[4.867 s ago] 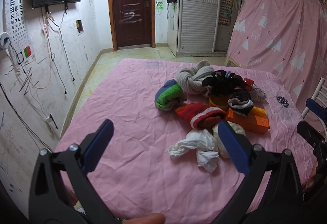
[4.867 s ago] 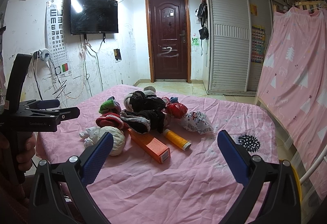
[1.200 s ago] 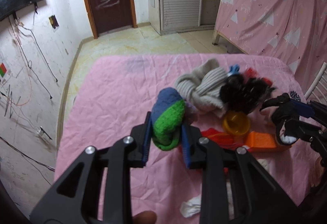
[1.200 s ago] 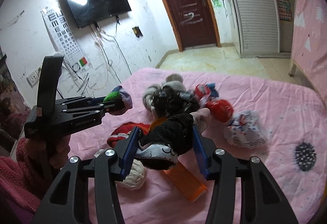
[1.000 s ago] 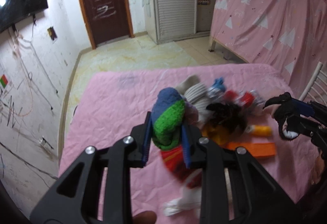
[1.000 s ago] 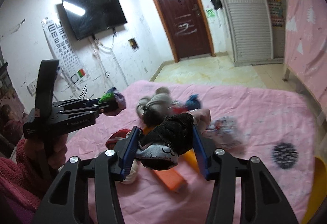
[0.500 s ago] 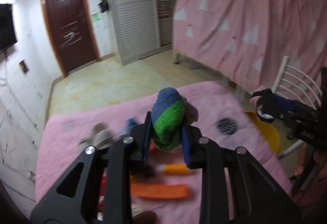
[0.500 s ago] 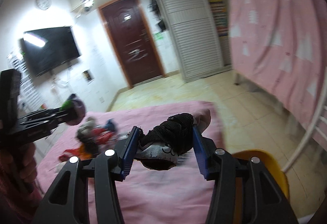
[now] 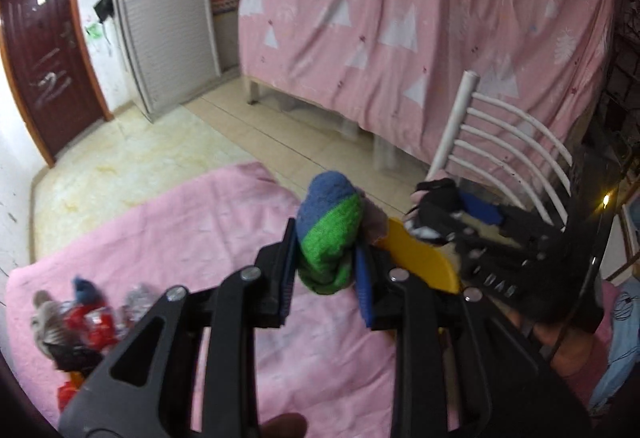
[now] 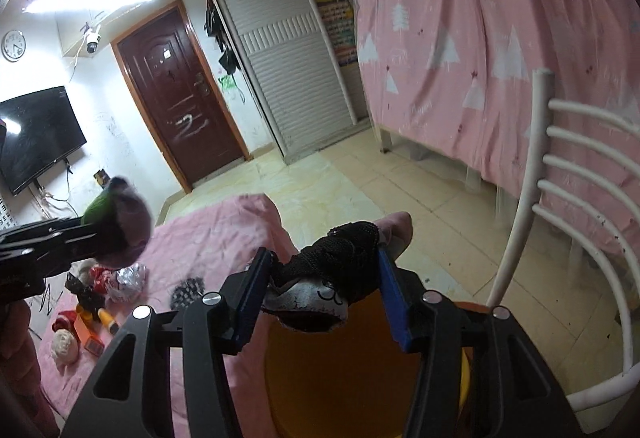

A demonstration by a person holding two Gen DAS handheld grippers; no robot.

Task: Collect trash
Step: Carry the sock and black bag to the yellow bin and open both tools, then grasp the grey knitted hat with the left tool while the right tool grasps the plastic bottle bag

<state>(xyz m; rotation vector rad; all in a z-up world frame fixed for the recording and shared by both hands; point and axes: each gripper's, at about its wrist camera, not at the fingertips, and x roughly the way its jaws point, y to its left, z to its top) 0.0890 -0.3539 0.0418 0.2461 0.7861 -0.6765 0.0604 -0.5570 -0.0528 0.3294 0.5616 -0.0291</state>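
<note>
My left gripper [image 9: 325, 272] is shut on a blue and green rolled sock [image 9: 329, 234] and holds it in the air above the pink bed's right edge. My right gripper [image 10: 320, 300] is shut on a black and grey sock bundle [image 10: 326, 274], held directly over the yellow bin [image 10: 360, 370]. In the left wrist view the right gripper [image 9: 448, 214] with its black bundle sits just right of my left one, above the yellow bin's rim [image 9: 416, 258]. In the right wrist view the left gripper's sock [image 10: 116, 222] shows at the left.
A pile of socks and trash [image 9: 76, 322] lies on the pink bed [image 9: 180, 230] at the left; it also shows in the right wrist view [image 10: 92, 302]. A white chair [image 10: 576, 206] stands by the bin. A pink curtain [image 9: 420, 18] hangs behind.
Both grippers have swung right with their sock bundles, away from the pile toward the bed's edge. The right gripper now hangs over the yellow bin, and the left one is close beside it.
</note>
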